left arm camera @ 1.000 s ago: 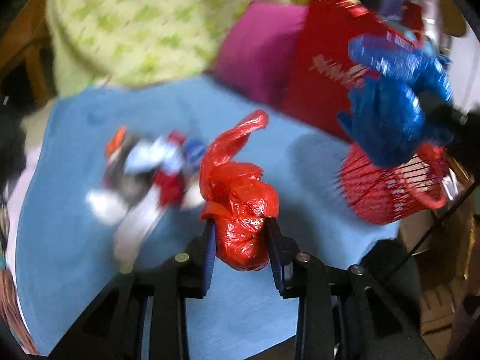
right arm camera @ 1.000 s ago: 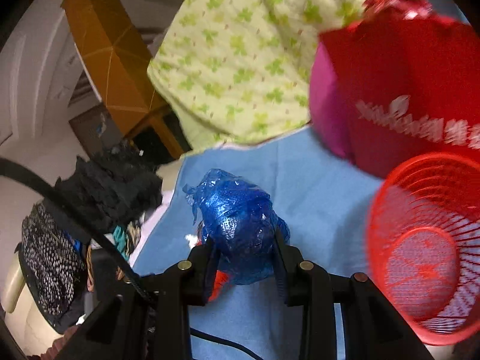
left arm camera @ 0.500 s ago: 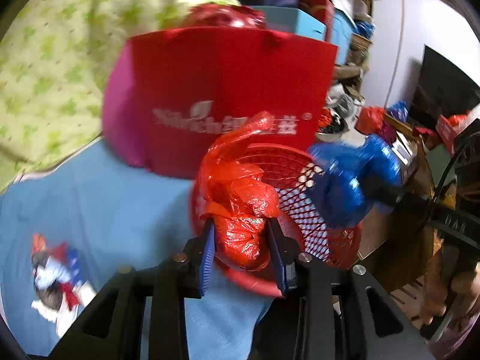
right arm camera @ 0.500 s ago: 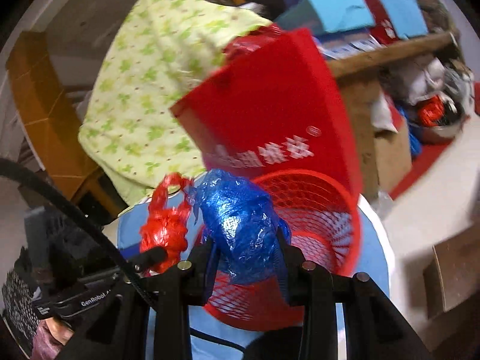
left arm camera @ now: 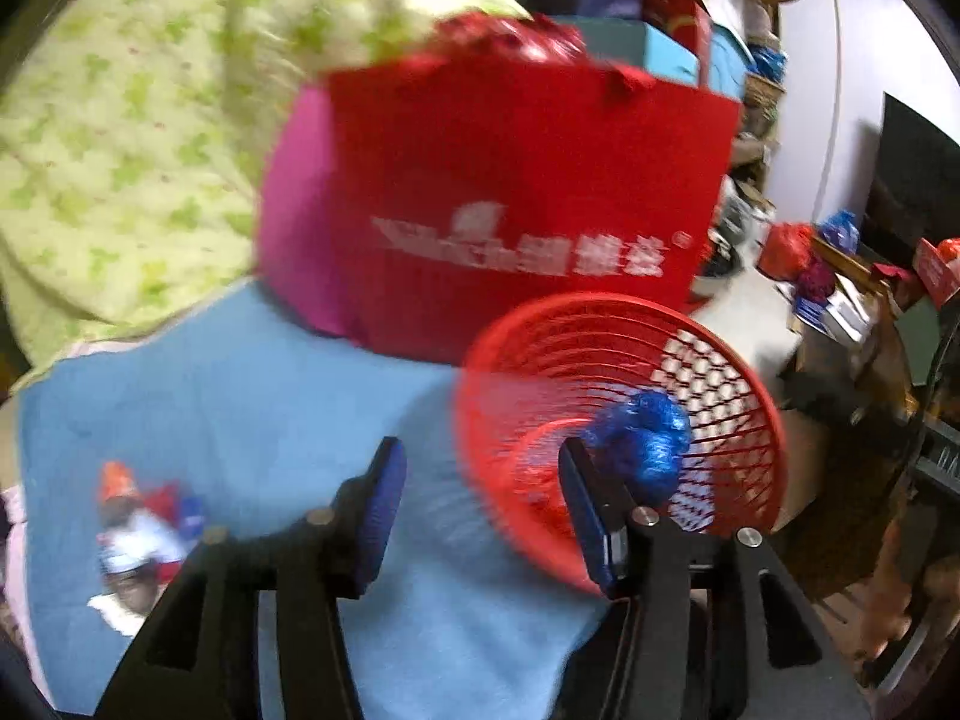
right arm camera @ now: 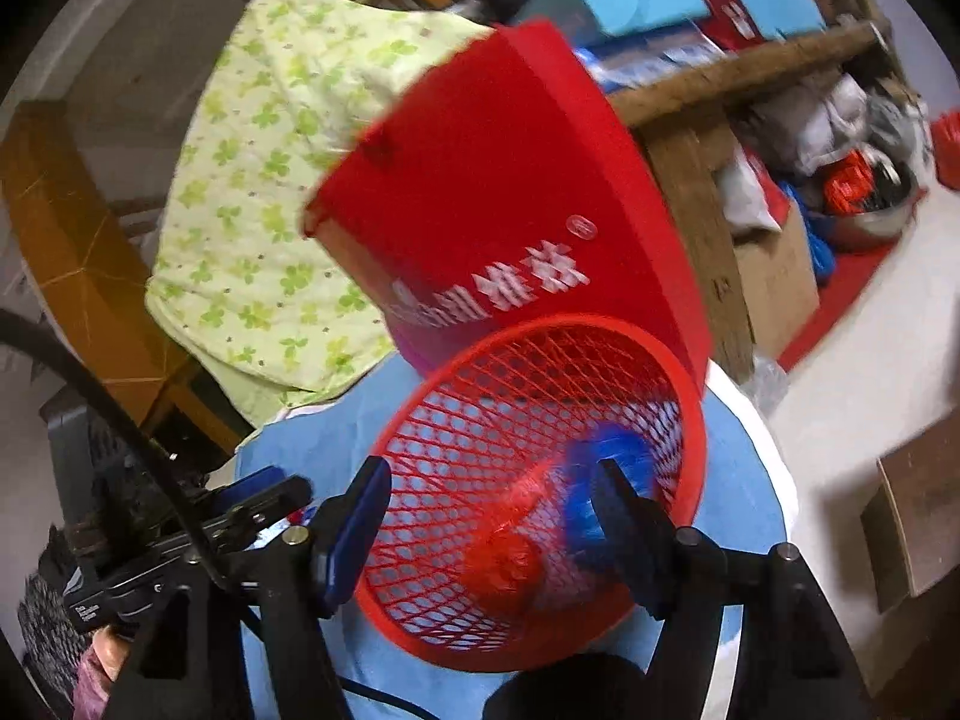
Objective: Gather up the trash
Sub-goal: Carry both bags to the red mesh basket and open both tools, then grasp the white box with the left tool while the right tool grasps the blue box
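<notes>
- Trash: the leftover pile is lying on the blue cloth, left of the left gripper, whose jaws are opening with nothing between them.
- The red wad and blue wad are lying crumpled in the red basket, just ahead of the right gripper, which is opening too and gripping nothing.
- Judgement: both are letting go well over the rim; pull back without catching the mesh.

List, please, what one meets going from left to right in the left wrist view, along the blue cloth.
small trash pile → left gripper, jaws opening with nothing between them → red mesh basket with the blue bag inside
</notes>
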A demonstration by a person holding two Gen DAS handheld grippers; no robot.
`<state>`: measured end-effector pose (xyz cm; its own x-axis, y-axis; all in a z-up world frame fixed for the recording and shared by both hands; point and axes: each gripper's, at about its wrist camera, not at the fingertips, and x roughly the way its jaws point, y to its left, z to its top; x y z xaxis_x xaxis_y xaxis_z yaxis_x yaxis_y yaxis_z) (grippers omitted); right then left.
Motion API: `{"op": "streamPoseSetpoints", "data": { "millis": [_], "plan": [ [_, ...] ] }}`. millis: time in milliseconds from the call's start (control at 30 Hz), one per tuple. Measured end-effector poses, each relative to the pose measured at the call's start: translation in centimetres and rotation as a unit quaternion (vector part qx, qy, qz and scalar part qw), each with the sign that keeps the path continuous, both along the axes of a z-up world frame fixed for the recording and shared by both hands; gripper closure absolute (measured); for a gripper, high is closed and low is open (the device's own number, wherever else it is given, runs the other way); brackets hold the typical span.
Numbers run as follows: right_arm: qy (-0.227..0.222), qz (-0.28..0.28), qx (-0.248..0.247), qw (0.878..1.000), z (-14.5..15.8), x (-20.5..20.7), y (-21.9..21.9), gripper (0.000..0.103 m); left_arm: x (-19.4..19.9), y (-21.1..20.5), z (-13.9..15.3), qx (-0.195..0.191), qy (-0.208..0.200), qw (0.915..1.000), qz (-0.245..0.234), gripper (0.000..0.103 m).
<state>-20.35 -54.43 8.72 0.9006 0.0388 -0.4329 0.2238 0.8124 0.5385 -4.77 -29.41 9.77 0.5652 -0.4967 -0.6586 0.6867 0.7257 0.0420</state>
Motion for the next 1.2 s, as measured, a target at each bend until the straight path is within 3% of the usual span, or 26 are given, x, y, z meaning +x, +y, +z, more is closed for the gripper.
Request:
{"op": "streamPoseSetpoints", "data": {
  "millis": [100,200,333,467,533,733,867,1000,1200],
  "plan": [
    [-0.036,0.028,-0.026,0.999,2.0,0.0,2.5,0.030,-0.3,6.2,1.0,-0.003,-0.032,0.9980,0.055,0.044],
    [-0.068,0.069,-0.046,0.994,3.8,0.5,5.8,0.030,-0.3,12.6,1.1,0.004,-0.053,0.9906,0.126,0.038],
    [-0.084,0.132,-0.063,0.986,5.2,2.3,11.0,0.030,-0.3,21.7,0.1,0.023,-0.061,0.9695,0.236,0.037],
    [-0.063,0.201,-0.045,0.976,4.6,5.3,16.1,0.030,-0.6,28.3,-1.7,0.036,-0.051,0.9466,0.316,0.037],
    [-0.040,0.220,-0.045,0.974,3.7,6.9,18.4,0.030,-0.8,30.6,-3.1,0.040,-0.038,0.9391,0.339,0.037],
    [0.038,0.259,-0.043,0.964,-0.5,11.8,23.1,0.031,-0.8,33.2,-6.6,0.029,0.011,0.9371,0.348,0.037],
    [0.082,0.265,-0.032,0.960,-3.6,15.8,24.0,0.032,0.3,32.5,-8.7,0.021,0.038,0.9416,0.334,0.037],
    [0.125,0.277,-0.017,0.952,-6.5,20.5,25.2,0.033,2.8,31.0,-10.9,0.010,0.067,0.9516,0.300,0.037],
    [0.164,0.272,-0.004,0.948,-10.0,26.3,27.4,0.038,7.2,28.4,-13.1,0.002,0.105,0.9606,0.257,0.037]
  ]
}}
